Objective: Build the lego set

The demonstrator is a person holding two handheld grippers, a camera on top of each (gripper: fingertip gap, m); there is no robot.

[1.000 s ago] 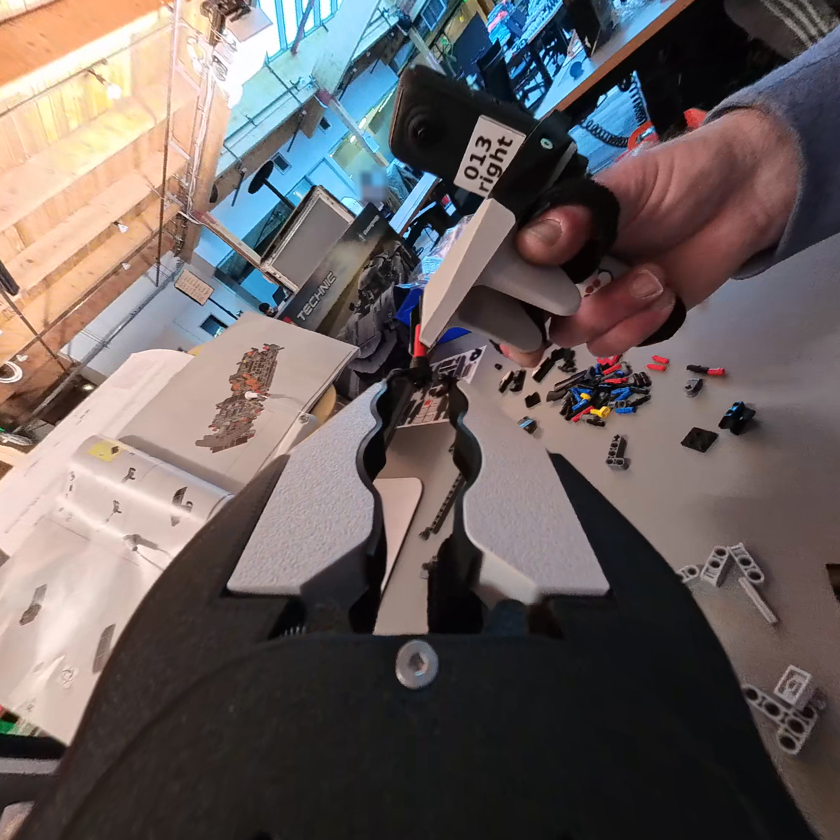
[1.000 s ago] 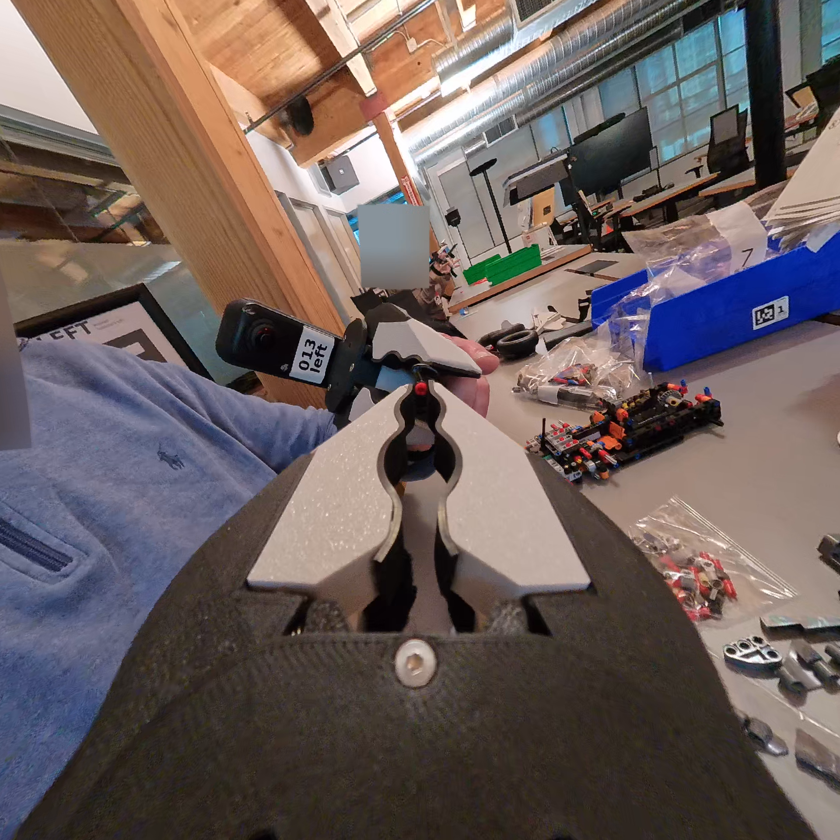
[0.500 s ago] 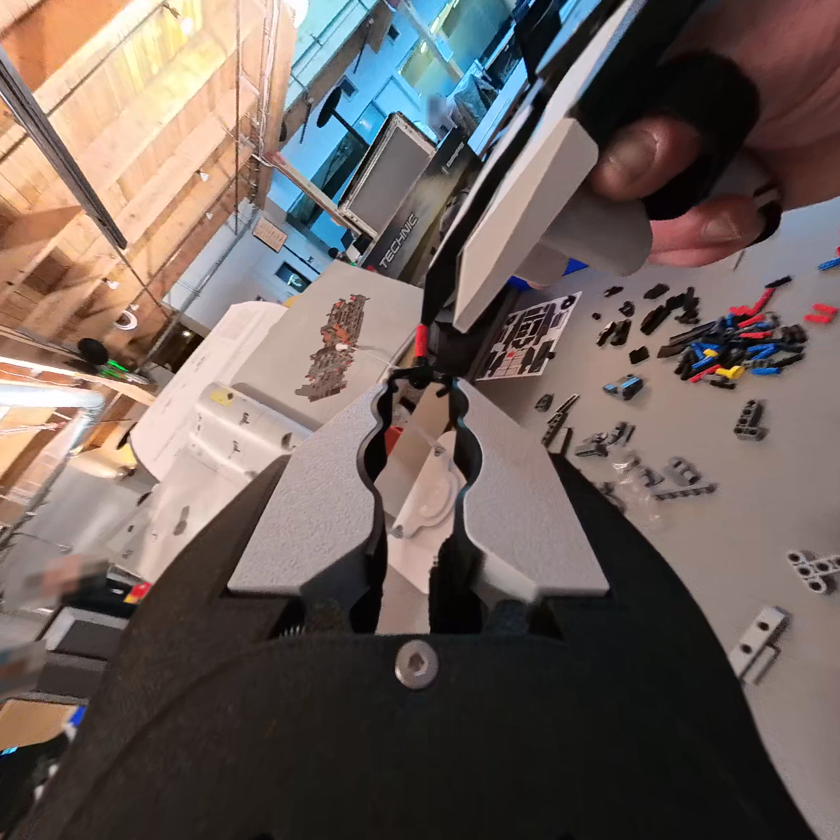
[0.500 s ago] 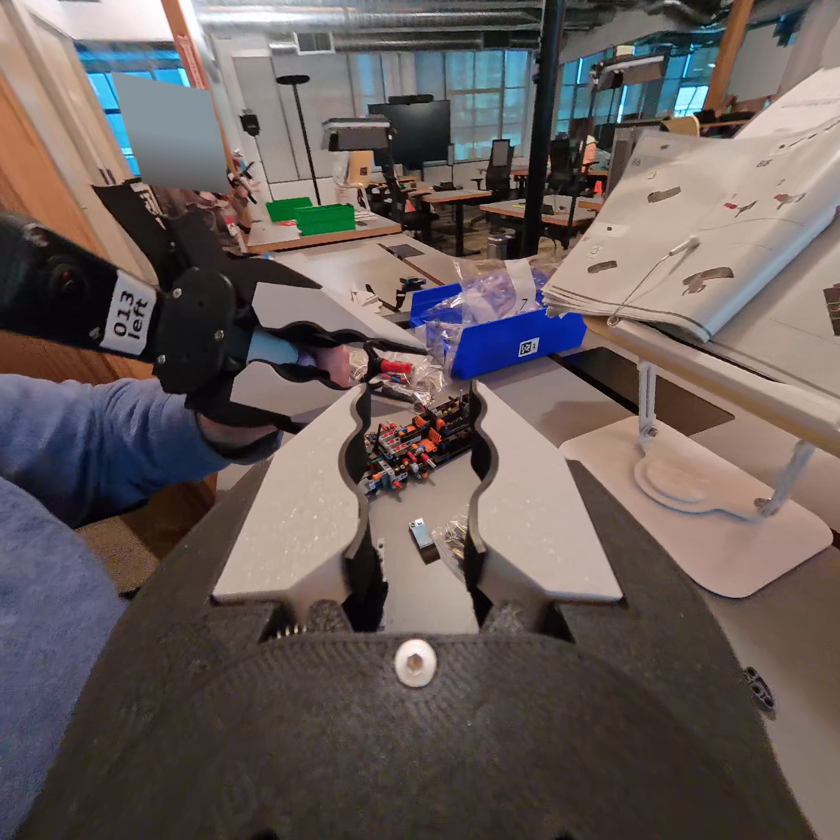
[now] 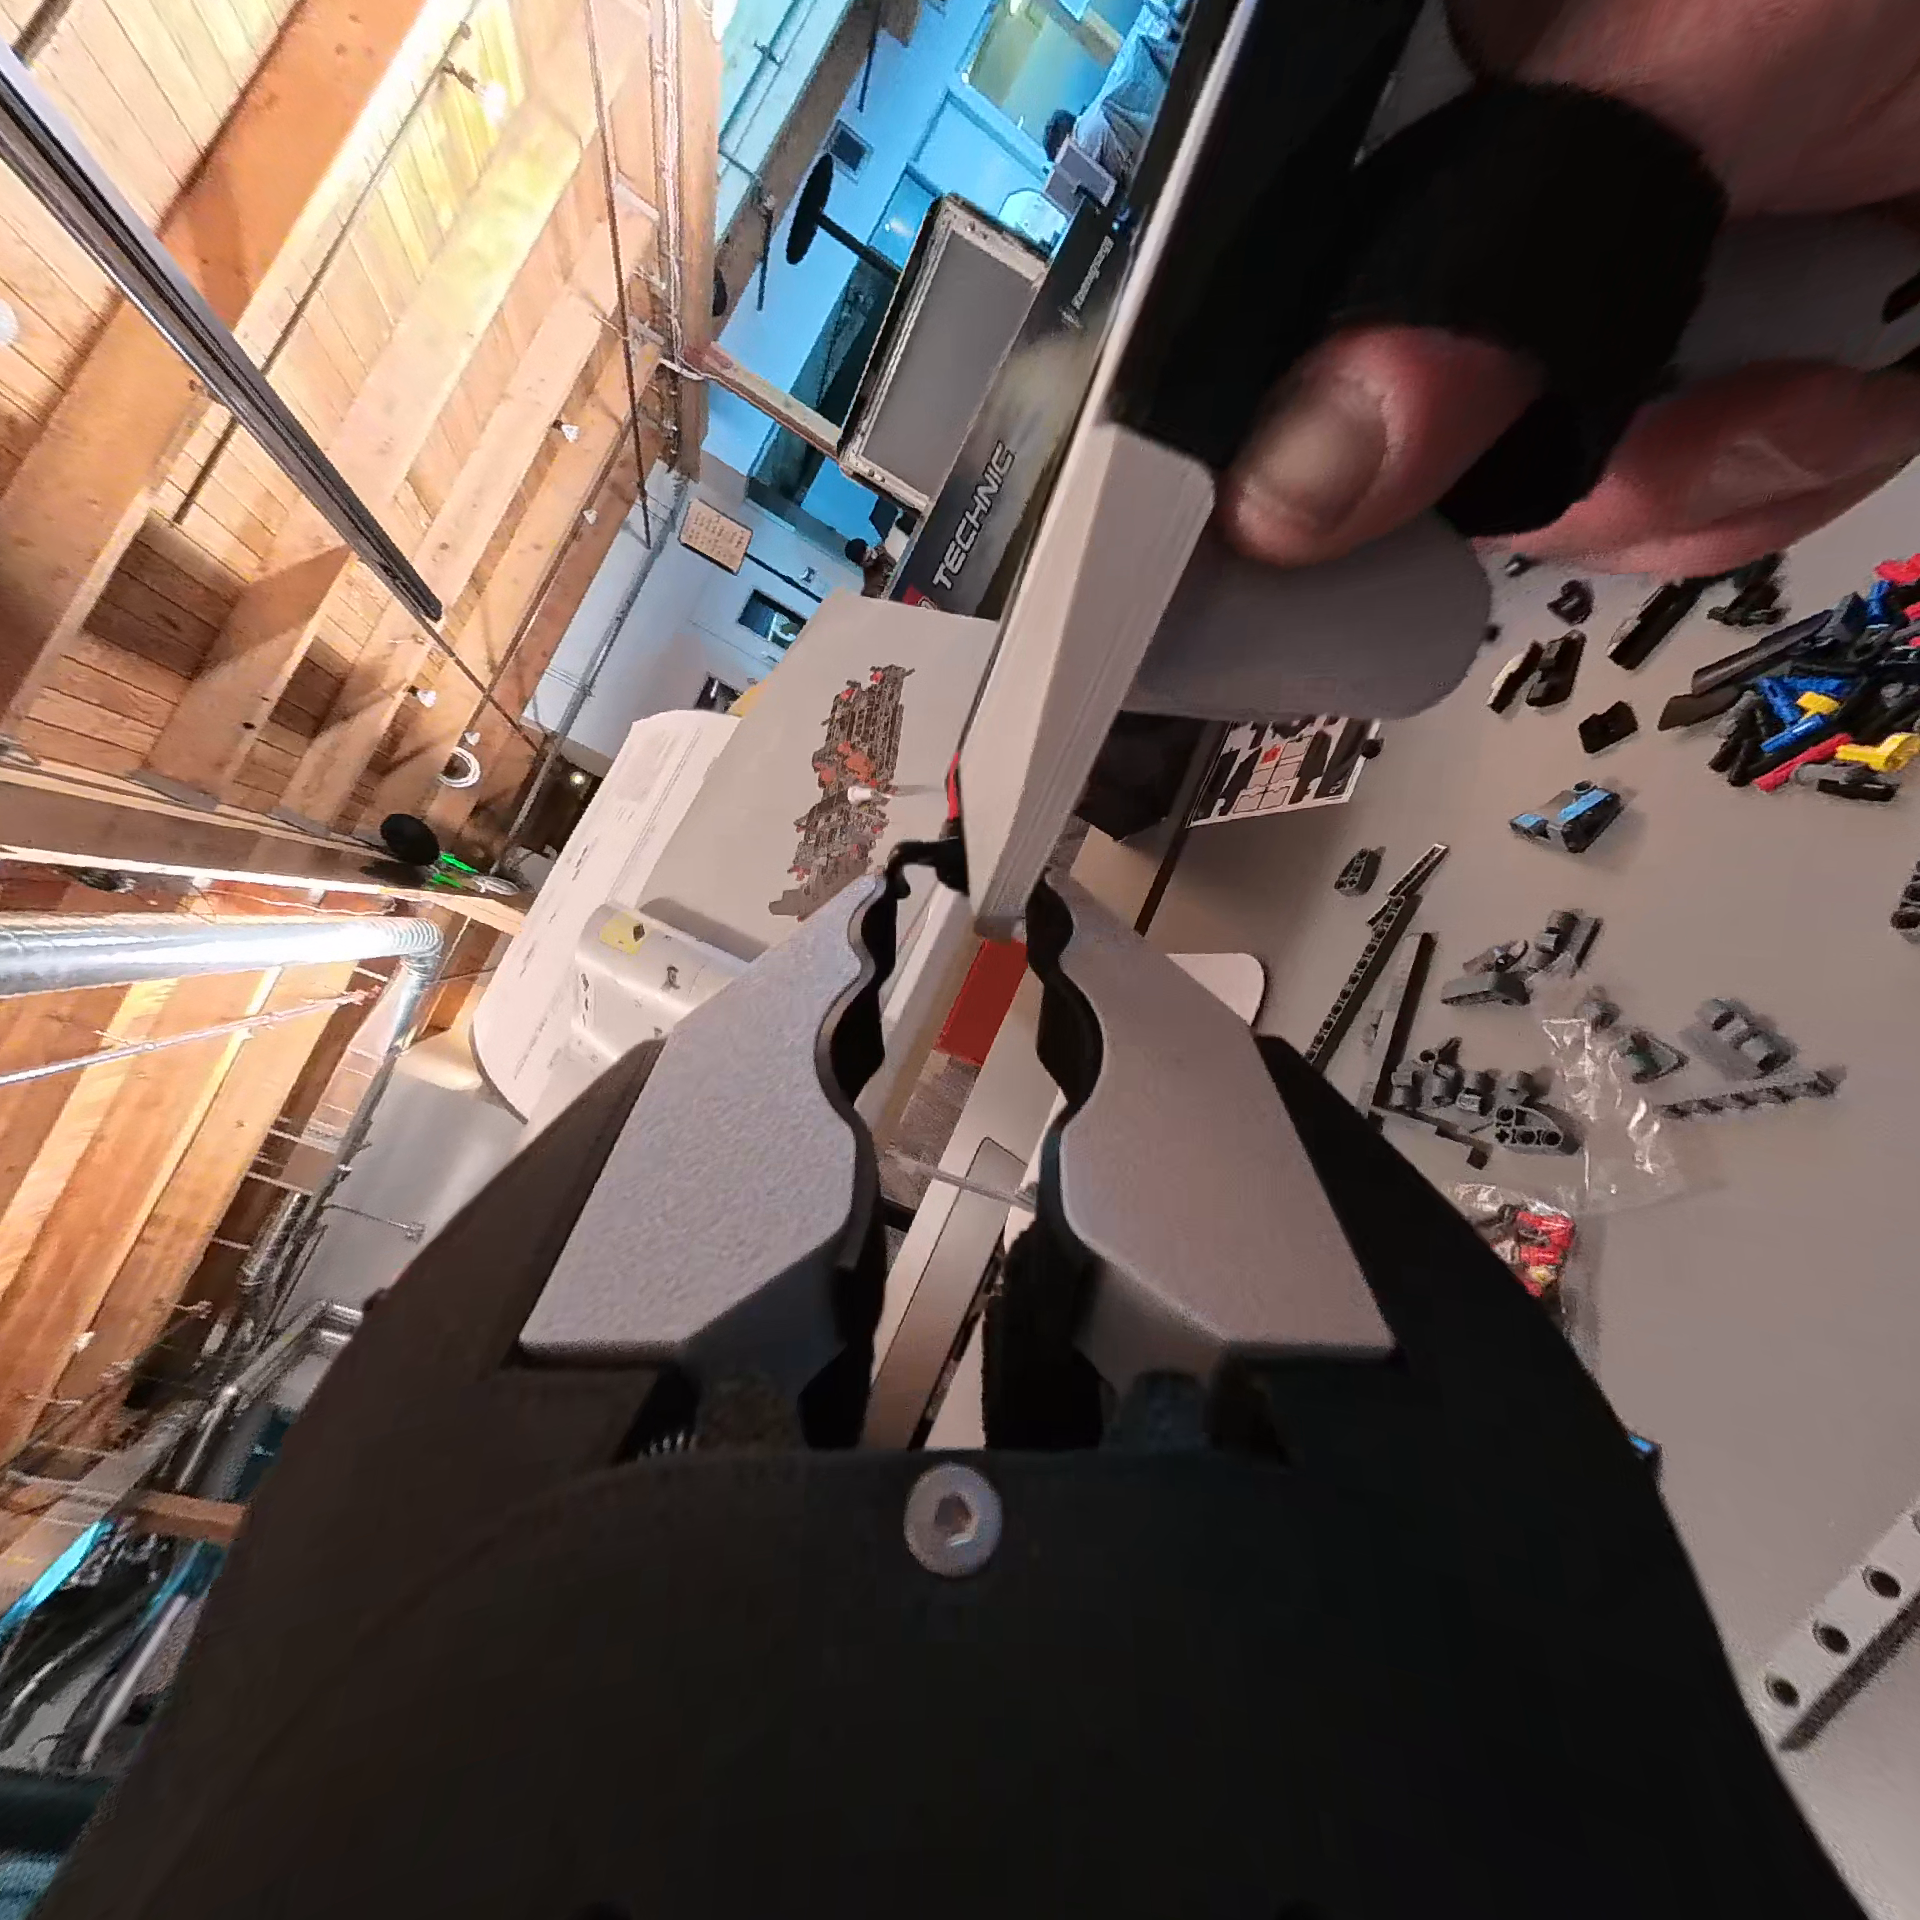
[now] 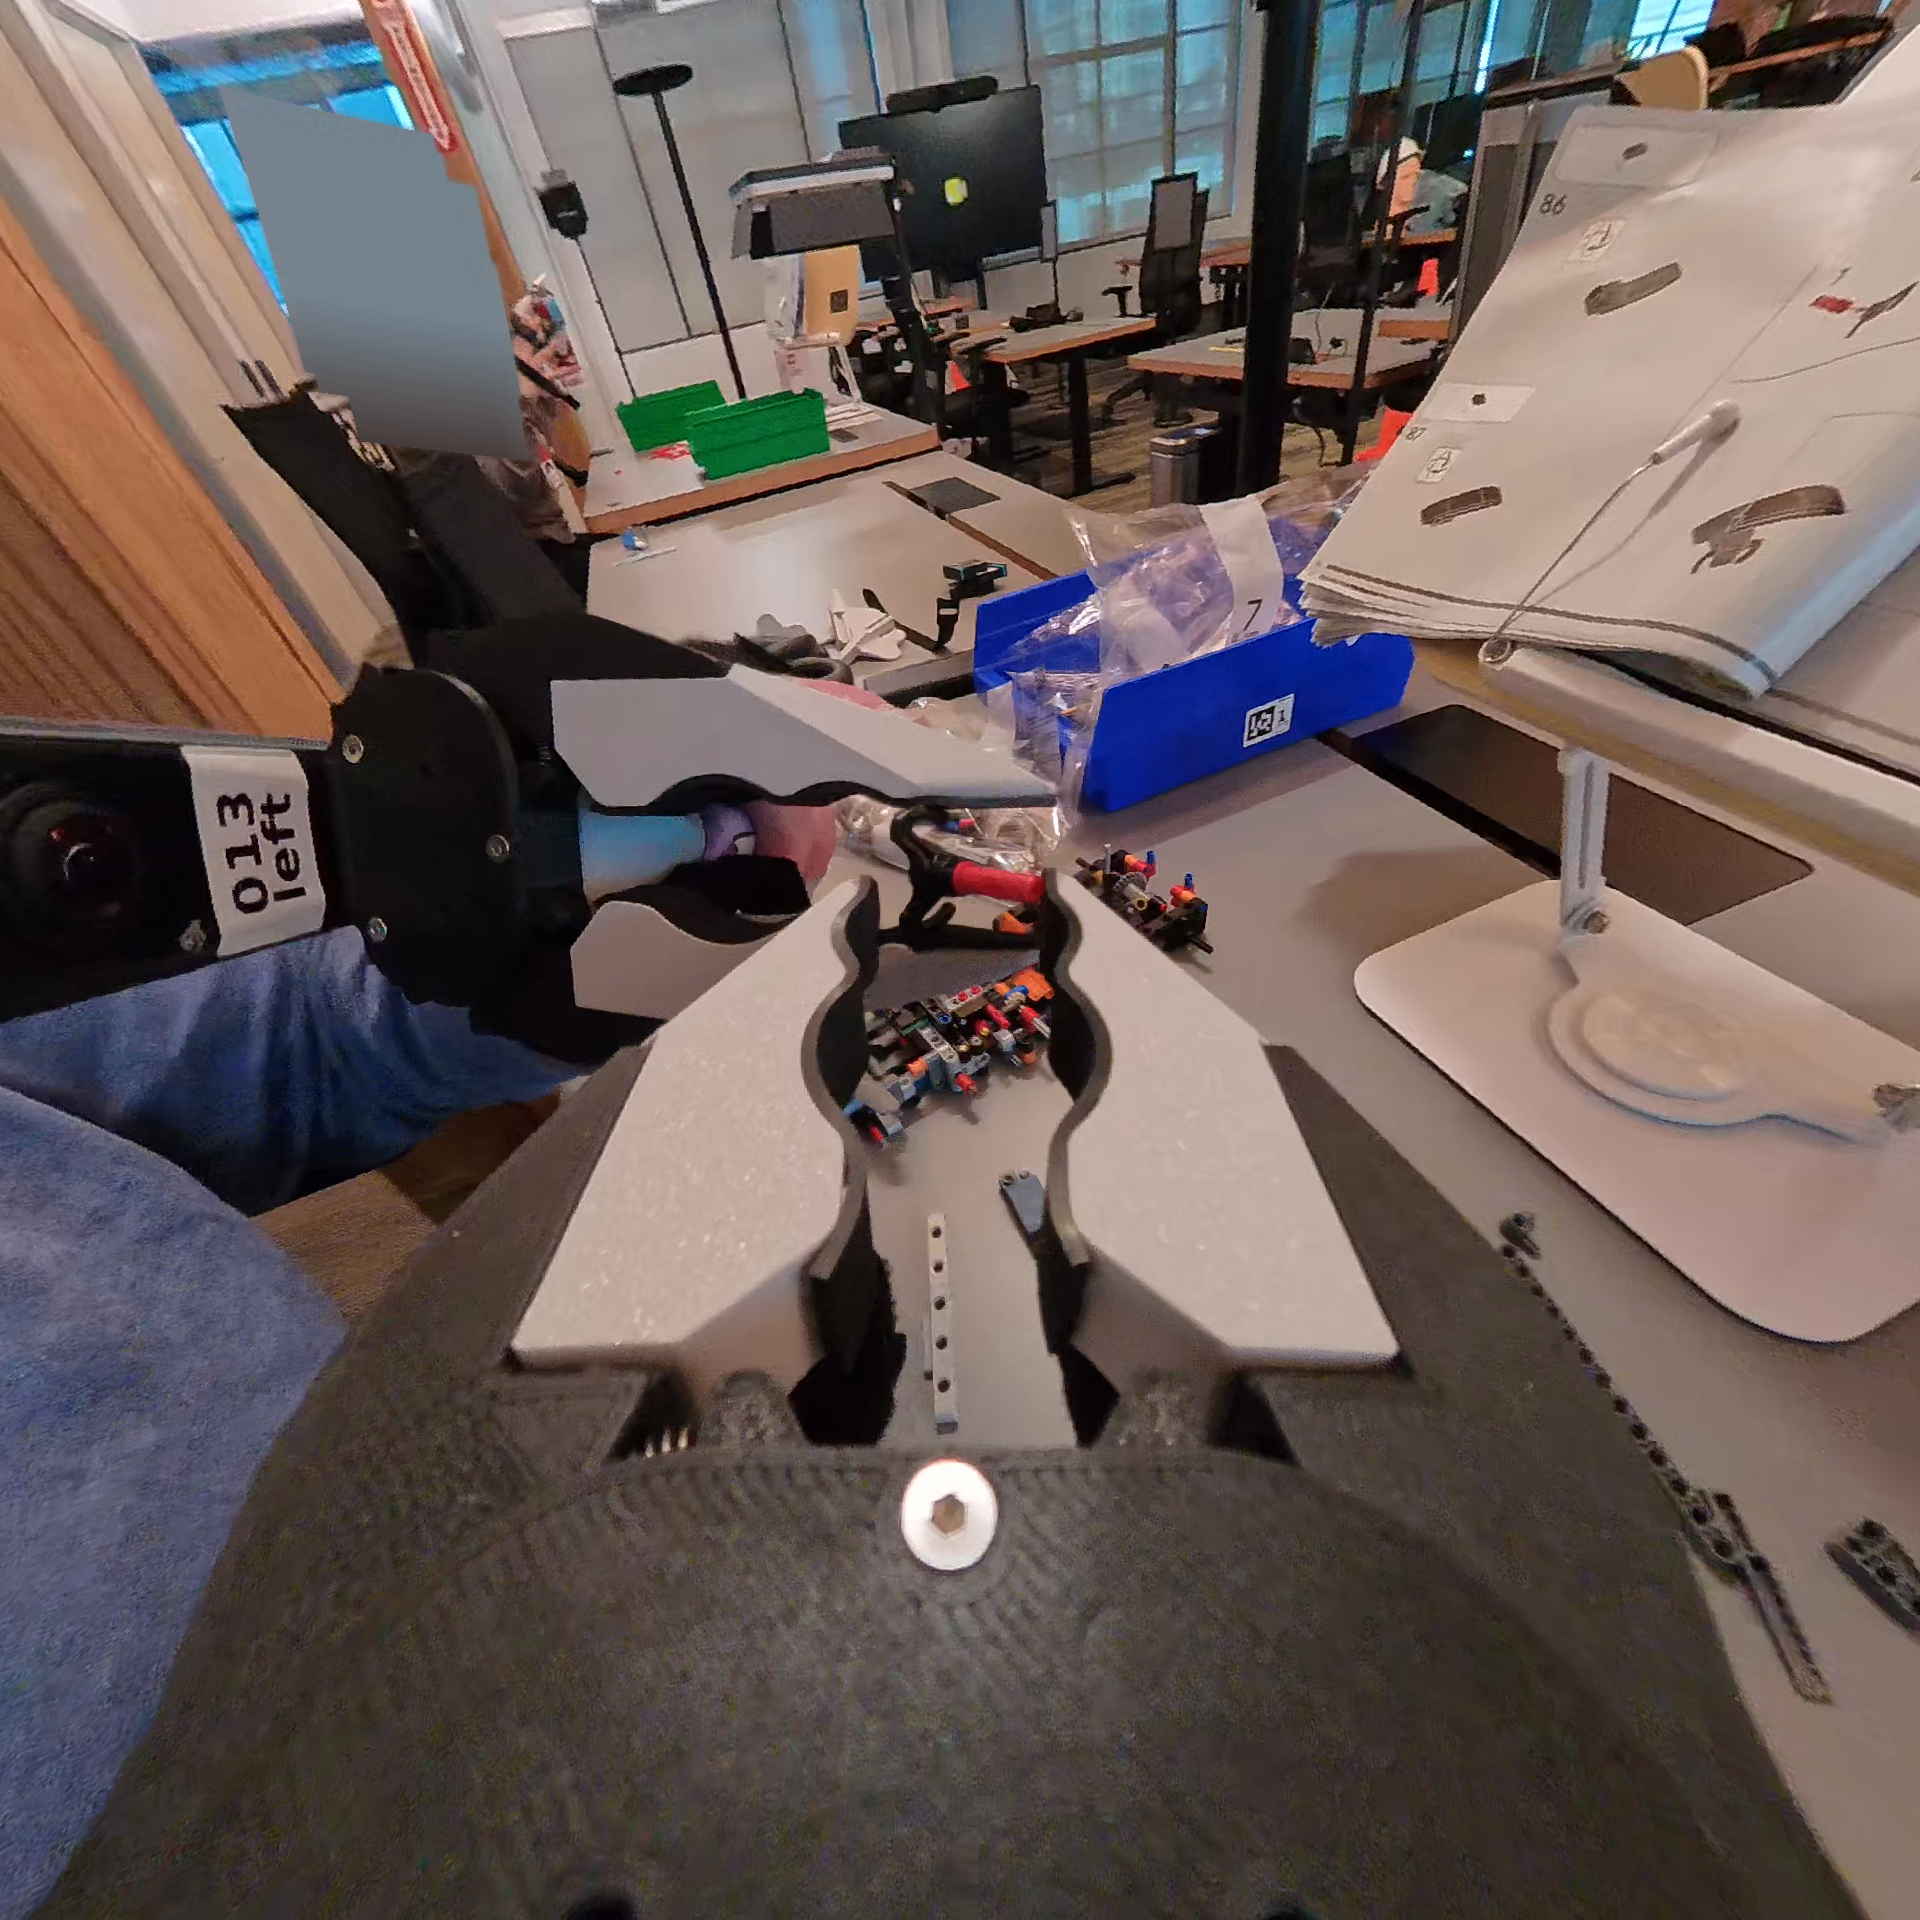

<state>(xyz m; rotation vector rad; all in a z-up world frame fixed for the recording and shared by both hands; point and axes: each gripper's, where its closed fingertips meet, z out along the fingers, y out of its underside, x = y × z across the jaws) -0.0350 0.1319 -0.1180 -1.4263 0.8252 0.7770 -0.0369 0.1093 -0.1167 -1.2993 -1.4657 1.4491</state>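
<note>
Since earlier, the right gripper (image 6: 951,920) has closed in, fingers spread around the red-and-black lego piece (image 6: 961,881). Left gripper (image 5: 961,909) fingers pinch that piece at 12 o'clock.

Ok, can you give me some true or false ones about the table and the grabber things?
1. The blue box has clear bags in it. True.
2. The instruction book lies flat on the table. False: it leans on a white stand.
3. The black piece at the tips of the left hand-held gripper has a red peg on it. True.
4. The right hand-held gripper is lifting the half-built model. False: its jaws are open and the model sits on the table.
</note>
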